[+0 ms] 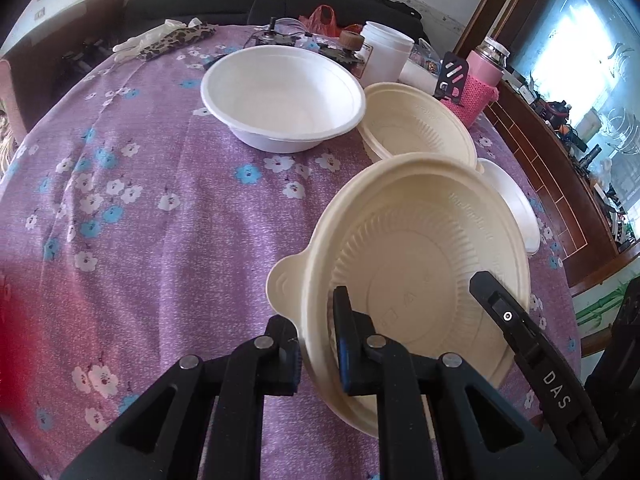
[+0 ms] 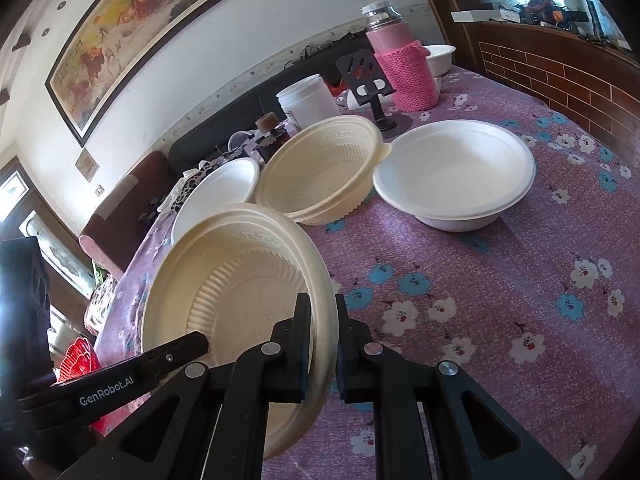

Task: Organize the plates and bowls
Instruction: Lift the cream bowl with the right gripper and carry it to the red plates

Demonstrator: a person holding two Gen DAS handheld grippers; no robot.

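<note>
**Cream bowl held at its rim by both grippers**

Nearest the lens, we see the left gripper [image 1: 318, 350] closed on the near rim of a cream ribbed plastic bowl with a small tab handle [image 1: 416, 268]; one finger lies outside the wall, the other inside. The right gripper [image 2: 322, 354] pinches the same bowl [image 2: 236, 300] at its opposite rim, likewise one finger on each side of the wall. The bowl is tilted and sits between the two tools; we cannot tell whether its base touches the purple floral tablecloth [image 1: 152, 208].

Beyond it, we note a stack of matching cream bowls [image 1: 420, 126], also seen from the right wrist [image 2: 320, 168]. A white foam bowl [image 1: 282, 98] stands left of that stack, and a second white foam bowl [image 2: 456, 174] stands right of it. Further back stand a white plastic jar [image 1: 386, 54], a black phone stand [image 2: 366, 74] and a pink flask in a knitted sleeve [image 2: 402, 68].
</note>
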